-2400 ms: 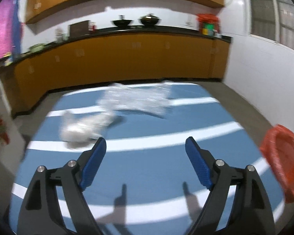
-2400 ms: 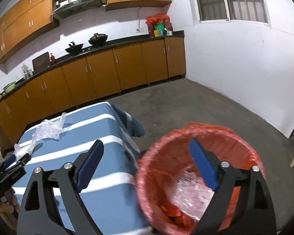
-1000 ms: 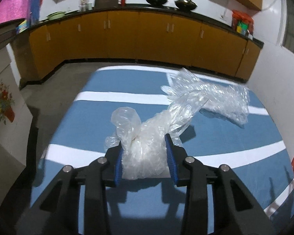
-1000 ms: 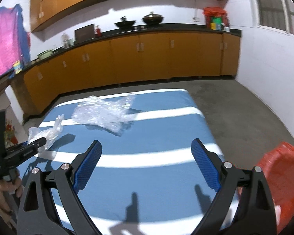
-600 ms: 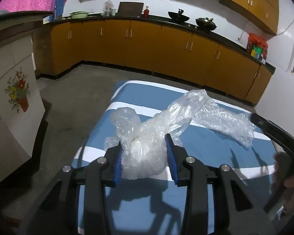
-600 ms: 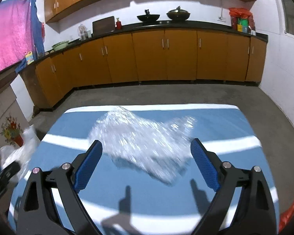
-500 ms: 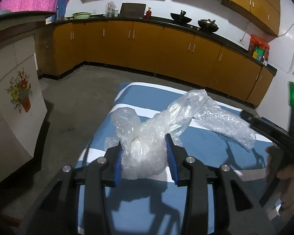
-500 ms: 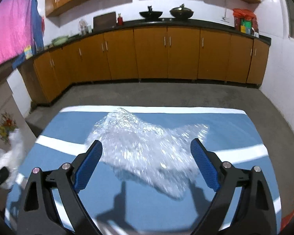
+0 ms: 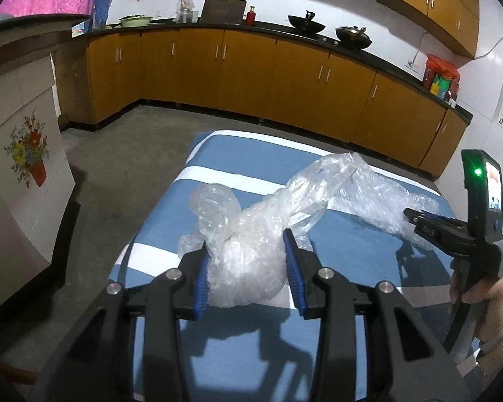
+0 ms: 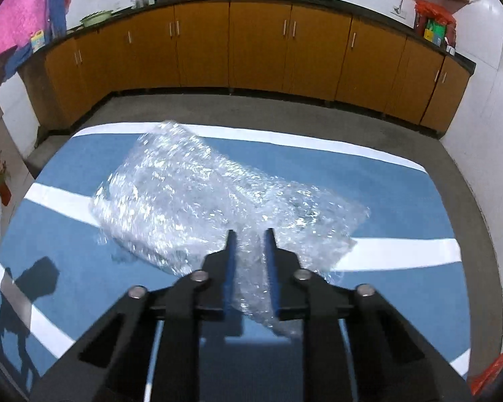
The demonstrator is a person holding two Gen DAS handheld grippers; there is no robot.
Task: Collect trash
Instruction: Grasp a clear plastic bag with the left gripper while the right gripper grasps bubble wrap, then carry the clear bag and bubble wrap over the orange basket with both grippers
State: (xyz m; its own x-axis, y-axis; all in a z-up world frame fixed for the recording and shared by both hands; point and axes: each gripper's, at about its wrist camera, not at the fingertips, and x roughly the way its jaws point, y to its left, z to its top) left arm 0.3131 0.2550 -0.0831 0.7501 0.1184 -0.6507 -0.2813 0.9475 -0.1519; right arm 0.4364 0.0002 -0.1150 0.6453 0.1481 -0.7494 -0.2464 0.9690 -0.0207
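My left gripper [image 9: 245, 239] is shut on a crumpled clear plastic bag [image 9: 248, 261], held a little above the blue, white-striped table [image 9: 238, 348]. A sheet of bubble wrap [image 10: 198, 197] lies across the middle of the table. My right gripper [image 10: 250, 234] has closed on the near edge of that bubble wrap, which is pinched between its blue pads. In the left wrist view the right gripper [image 9: 410, 216] reaches in from the right, held by a hand [image 9: 483, 298], with its tip on the bubble wrap [image 9: 382, 197].
An orange-lined trash bin [image 10: 496, 368] peeks in at the lower right, past the table's right edge. Orange kitchen cabinets [image 10: 261, 47] with a dark counter run along the back wall. Grey floor [image 9: 117, 154] surrounds the table. A white cabinet with a flower picture [image 9: 26, 154] stands left.
My right gripper moved down onto the bubble wrap and its jaws went from wide open to closed on the wrap's near edge. The left gripper keeps the plastic bag and rose slightly.
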